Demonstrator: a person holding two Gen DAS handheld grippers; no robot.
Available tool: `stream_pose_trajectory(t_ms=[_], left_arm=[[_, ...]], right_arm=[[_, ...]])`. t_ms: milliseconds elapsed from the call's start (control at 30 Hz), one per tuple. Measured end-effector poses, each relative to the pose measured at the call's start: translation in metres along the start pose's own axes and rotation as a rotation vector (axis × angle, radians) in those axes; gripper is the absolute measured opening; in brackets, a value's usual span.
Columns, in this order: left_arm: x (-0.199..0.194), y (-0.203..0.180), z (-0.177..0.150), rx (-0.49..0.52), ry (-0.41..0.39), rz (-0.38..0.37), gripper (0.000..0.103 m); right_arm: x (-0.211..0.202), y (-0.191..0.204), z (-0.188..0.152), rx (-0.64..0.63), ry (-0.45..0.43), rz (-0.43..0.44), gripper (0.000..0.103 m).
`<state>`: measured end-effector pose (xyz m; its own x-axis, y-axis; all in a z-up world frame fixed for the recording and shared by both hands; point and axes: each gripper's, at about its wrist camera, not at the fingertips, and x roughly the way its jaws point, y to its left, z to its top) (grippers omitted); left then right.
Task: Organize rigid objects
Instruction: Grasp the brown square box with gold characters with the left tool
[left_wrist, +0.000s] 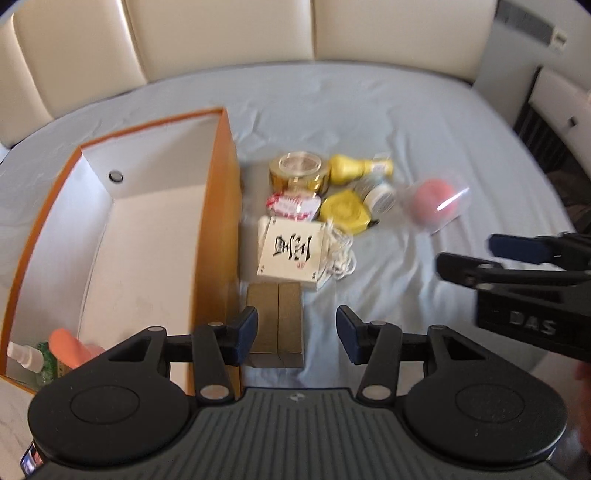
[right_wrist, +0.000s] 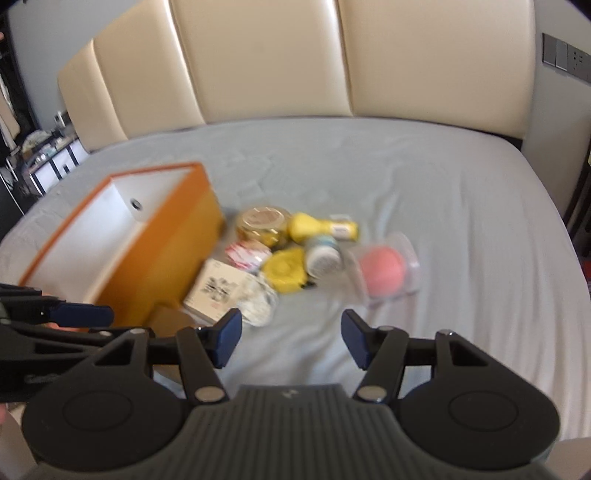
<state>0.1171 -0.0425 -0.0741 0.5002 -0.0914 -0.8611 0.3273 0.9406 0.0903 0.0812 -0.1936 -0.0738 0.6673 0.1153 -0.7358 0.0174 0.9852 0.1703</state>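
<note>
An orange box with a white inside (left_wrist: 147, 221) (right_wrist: 122, 236) stands open on the bed. Beside it lies a pile: a brown box (left_wrist: 275, 325), a white card box with black writing (left_wrist: 291, 253) (right_wrist: 214, 288), a gold tin (left_wrist: 299, 173) (right_wrist: 264, 223), a yellow bottle (left_wrist: 358, 168) (right_wrist: 321, 227), a yellow case (left_wrist: 345, 210) (right_wrist: 284, 271), a white jar (left_wrist: 380, 195) (right_wrist: 323, 256) and a pink ball in a clear case (left_wrist: 432, 201) (right_wrist: 382, 271). My left gripper (left_wrist: 297, 334) is open above the brown box. My right gripper (right_wrist: 291, 339) is open and empty above the sheet.
A spray bottle (left_wrist: 22, 356) and a peach-coloured item (left_wrist: 72, 347) lie in the box's near corner. A white cord (left_wrist: 340, 254) lies by the card box. A cream padded headboard (right_wrist: 295, 66) stands behind the grey bed sheet (right_wrist: 461, 240).
</note>
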Motion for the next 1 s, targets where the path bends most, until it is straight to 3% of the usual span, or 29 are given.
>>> stream_pose_trajectory(t_ms=[233,633,667,900,967,1000], left_arm=[[0.029,-0.009,0.007,-0.018,0.069,0.115,0.063],[0.054,-0.038,0.008,0.094,0.096,0.255,0.065],[0.052,-0.037,0.008,0.080,0.084,0.245,0.060],[0.033,-0.044,0.006,0.041,-0.005,0.072,0.058],[0.029,-0.044,0.005,0.020,-0.021,-0.028,0.036],[0.031,-0.042,0.004,-0.012,-0.002,-0.073,0.032]], right_arm=[[0.020,-0.022,0.000,0.009,0.036,-0.005,0.061],[0.031,-0.037,-0.002,0.052,0.055,0.073,0.061],[0.032,-0.038,-0.002,0.057,0.056,0.076,0.061],[0.030,-0.036,-0.002,0.049,0.053,0.069,0.061],[0.028,-0.036,-0.003,0.053,0.049,0.059,0.061],[0.028,-0.037,-0.002,0.059,0.047,0.056,0.062]])
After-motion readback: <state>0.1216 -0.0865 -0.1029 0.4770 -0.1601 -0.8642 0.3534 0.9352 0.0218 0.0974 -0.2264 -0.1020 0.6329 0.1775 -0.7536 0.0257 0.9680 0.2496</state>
